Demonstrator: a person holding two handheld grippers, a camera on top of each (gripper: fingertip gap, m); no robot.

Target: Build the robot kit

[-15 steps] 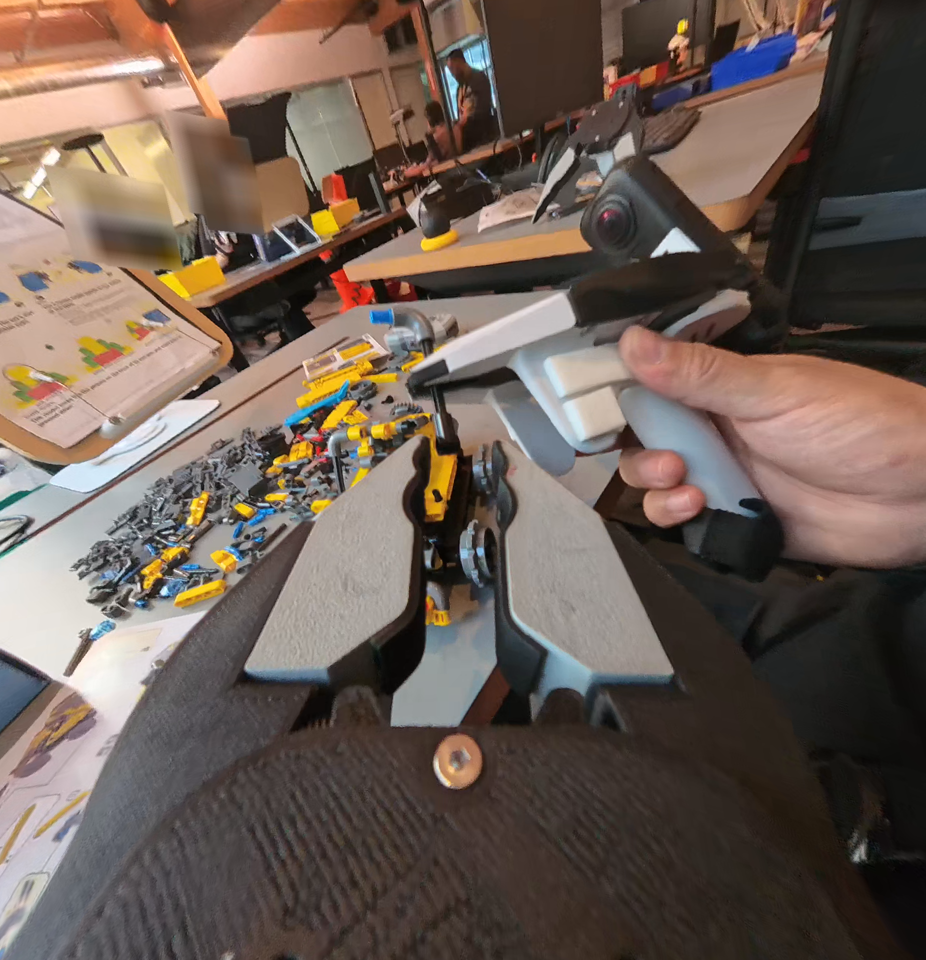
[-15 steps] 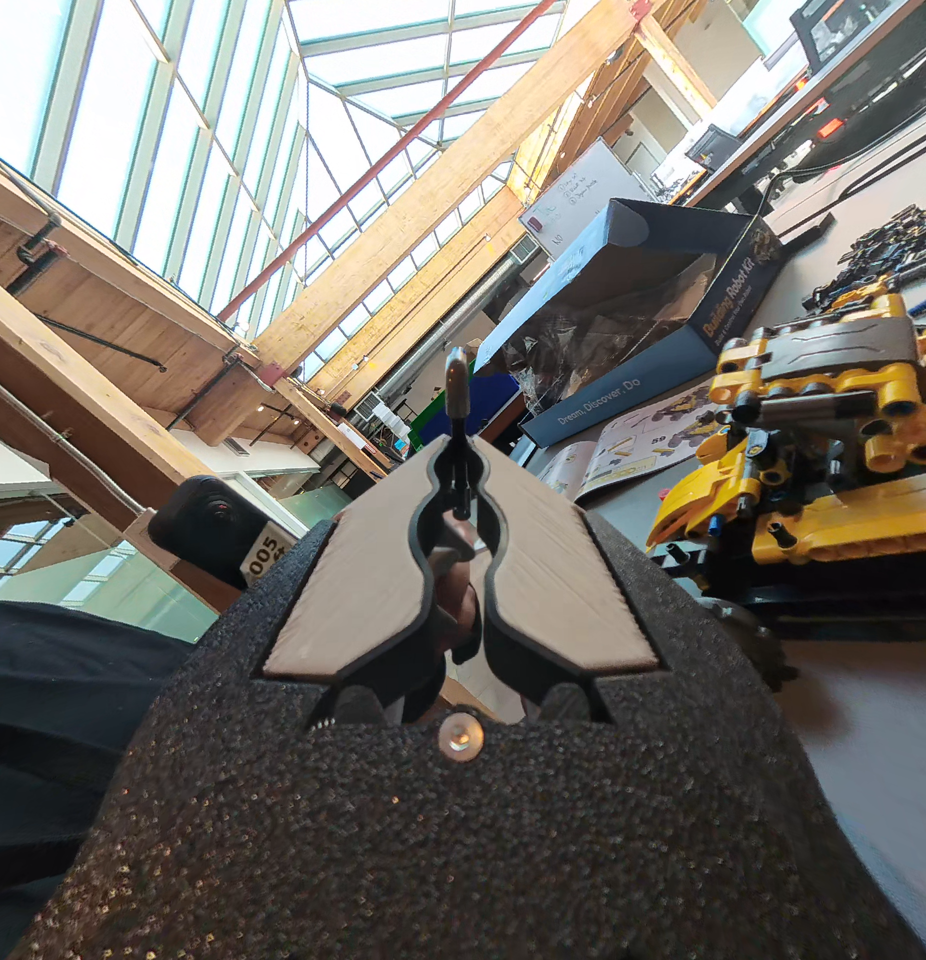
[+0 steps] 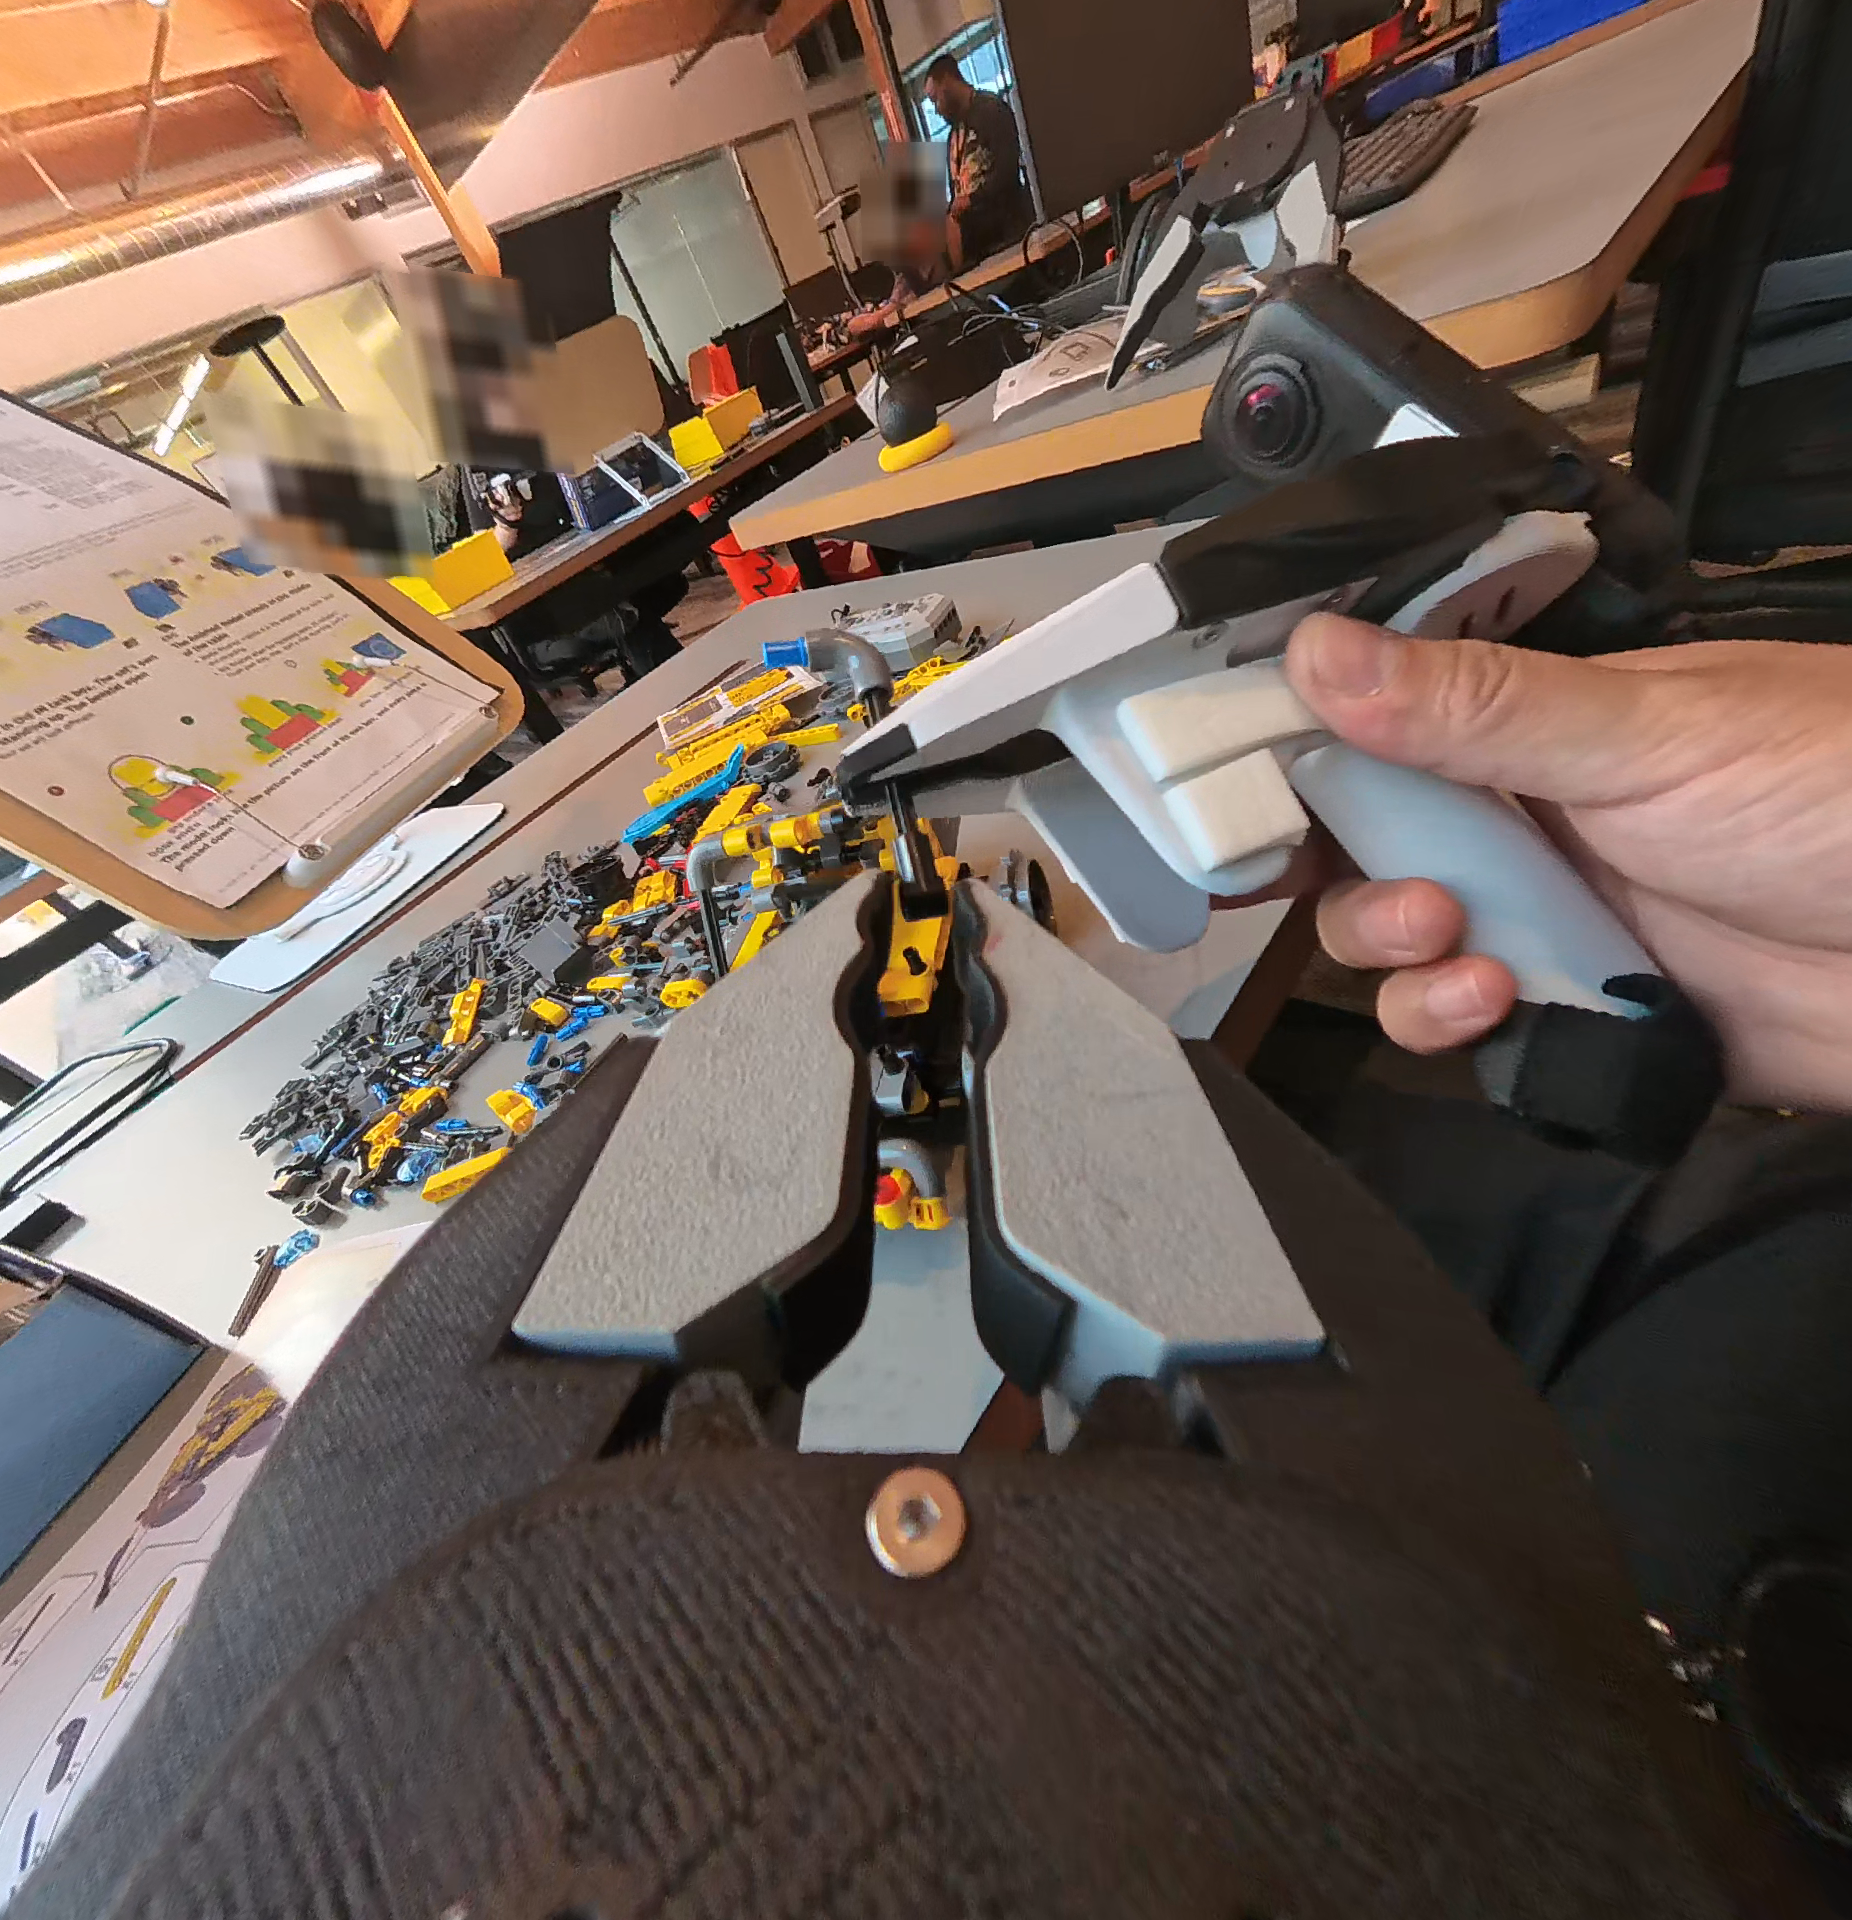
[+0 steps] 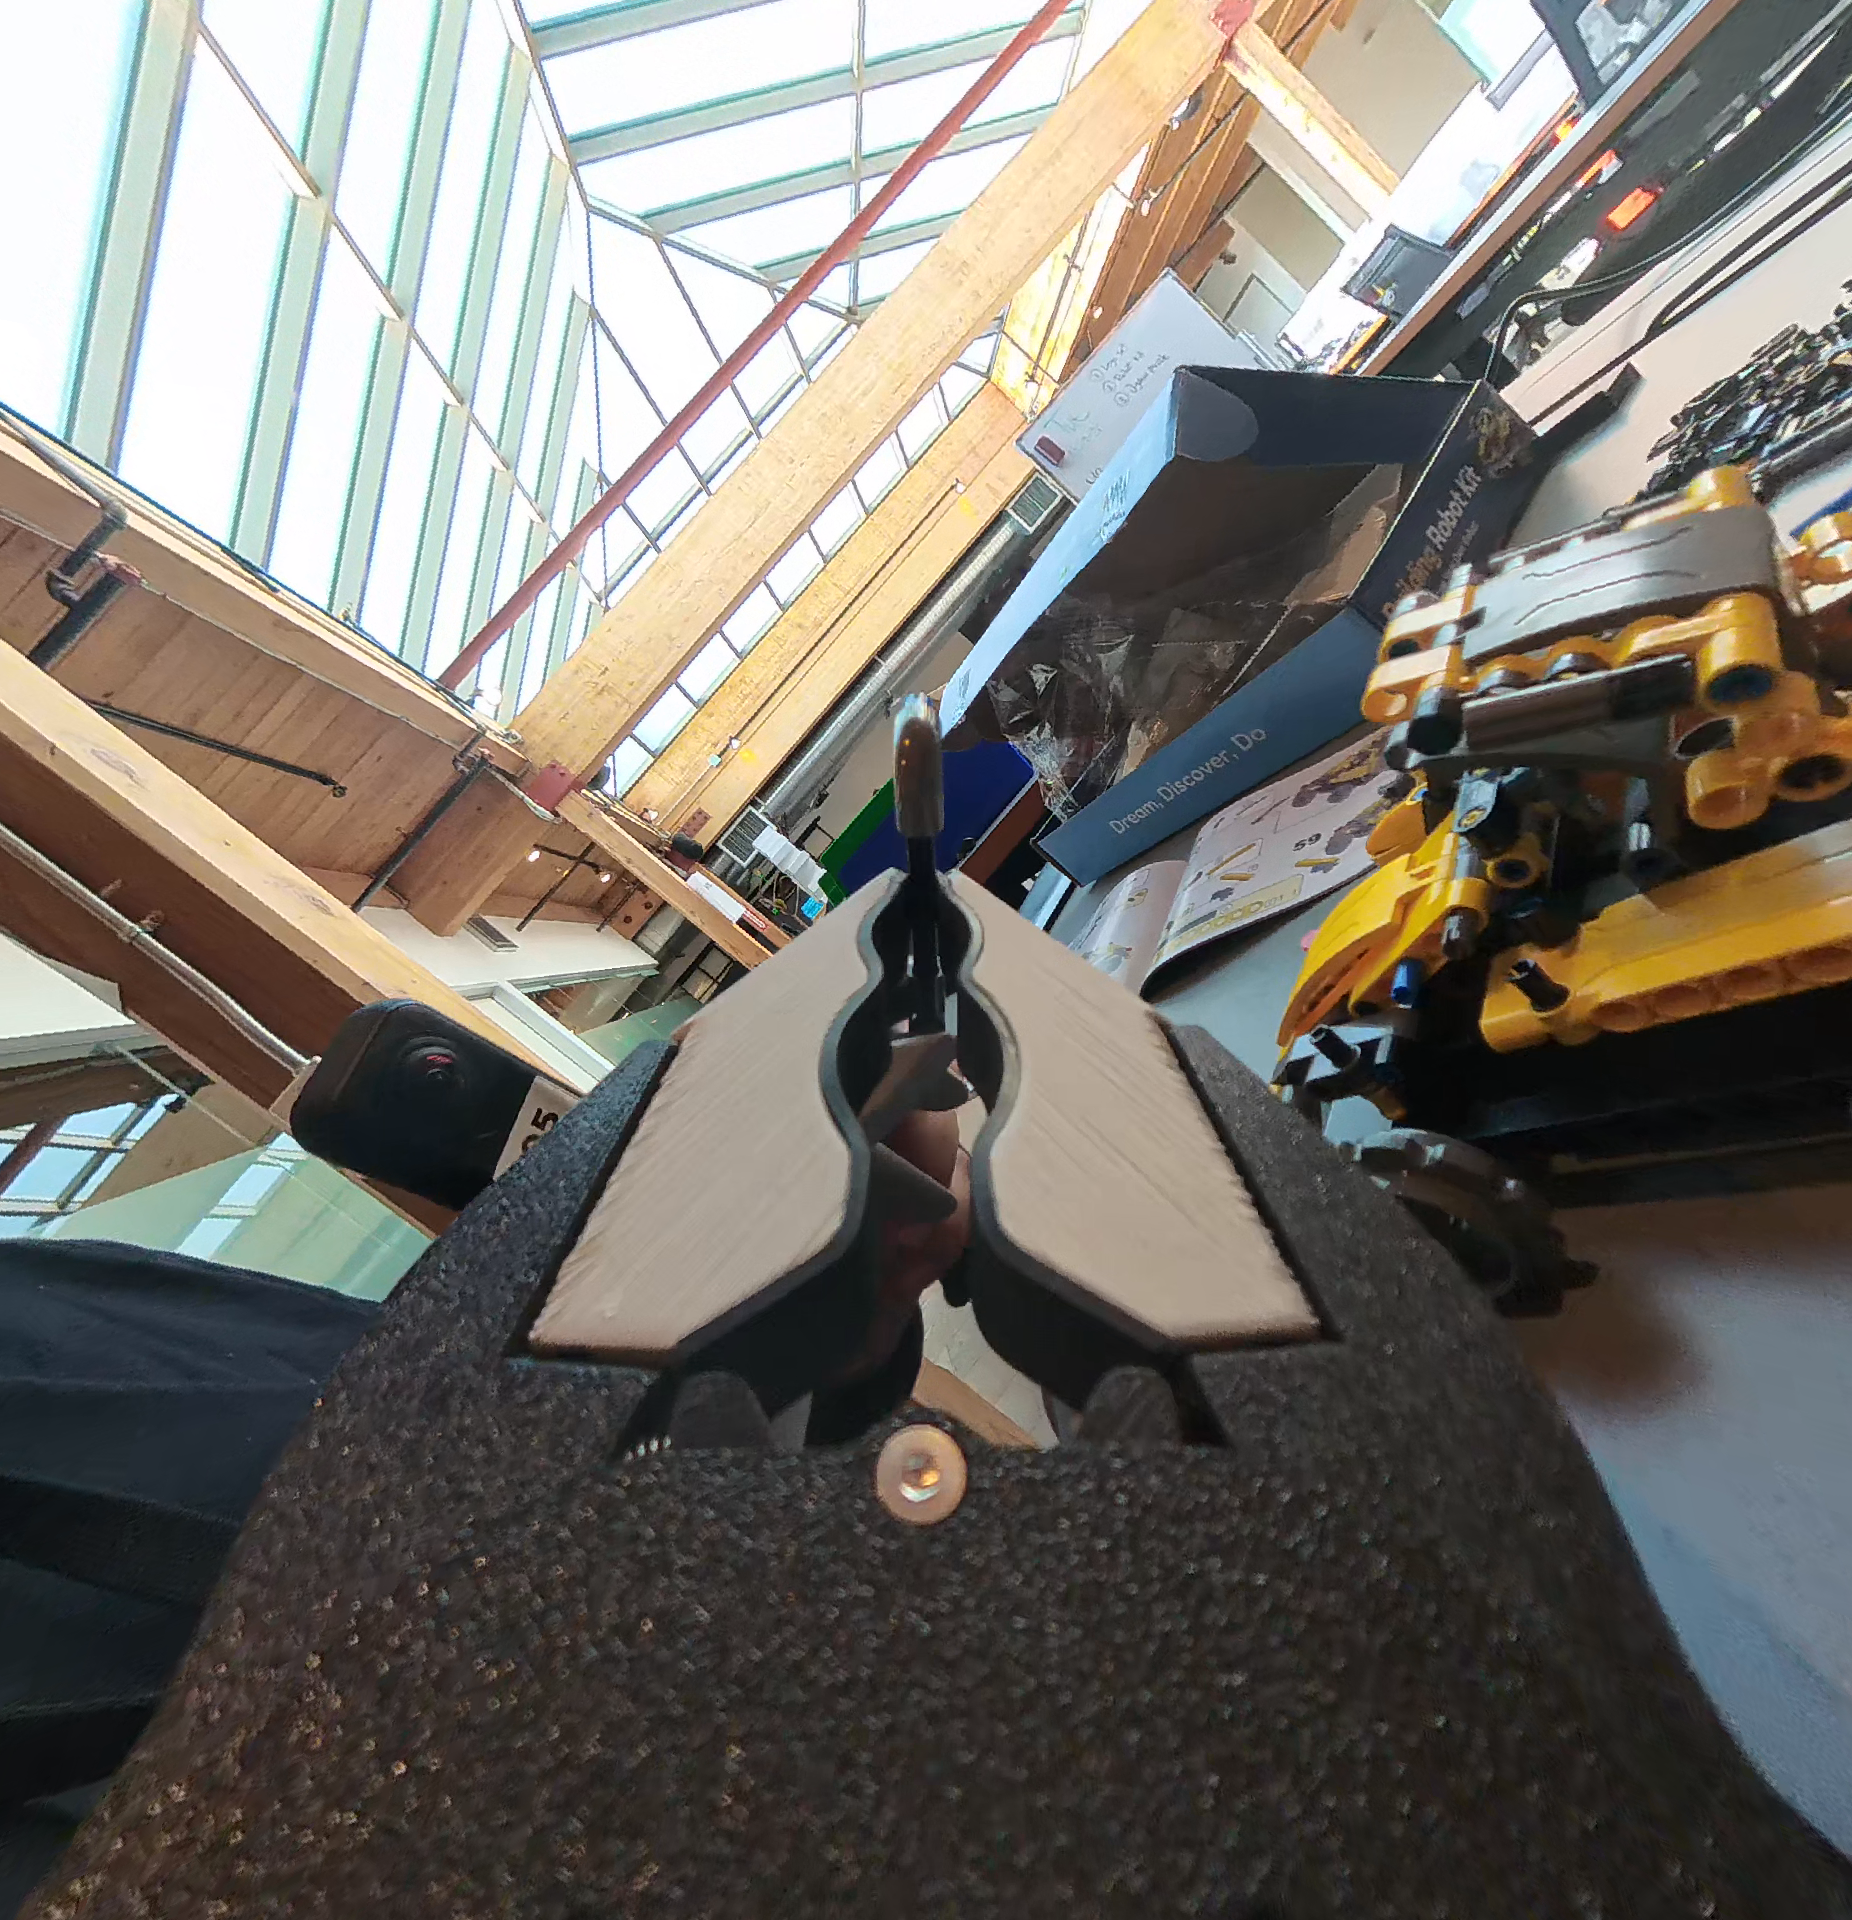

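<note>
Left tool (image 3: 914, 914) clamped on a yellow block piece (image 3: 909, 961) above the table (image 3: 174, 1205) edge, right tool (image 4: 920, 883) pinched on a black axle (image 4: 918, 831) meeting that piece, loose blocks (image 3: 465, 1049) scattered beyond, yellow vehicle model (image 4: 1628, 831) beside.

This is an open-plan workshop or lab office under a glass skylight (image 4: 402, 312) carried on heavy timber beams (image 4: 901, 343). Long tabletops (image 3: 1473, 312) hold monitors (image 3: 1119, 94), a keyboard (image 3: 1405, 145) and cables, with people working at the far benches. A whiteboard (image 4: 1119, 384) hangs beyond a kit box (image 4: 1213, 665).
</note>
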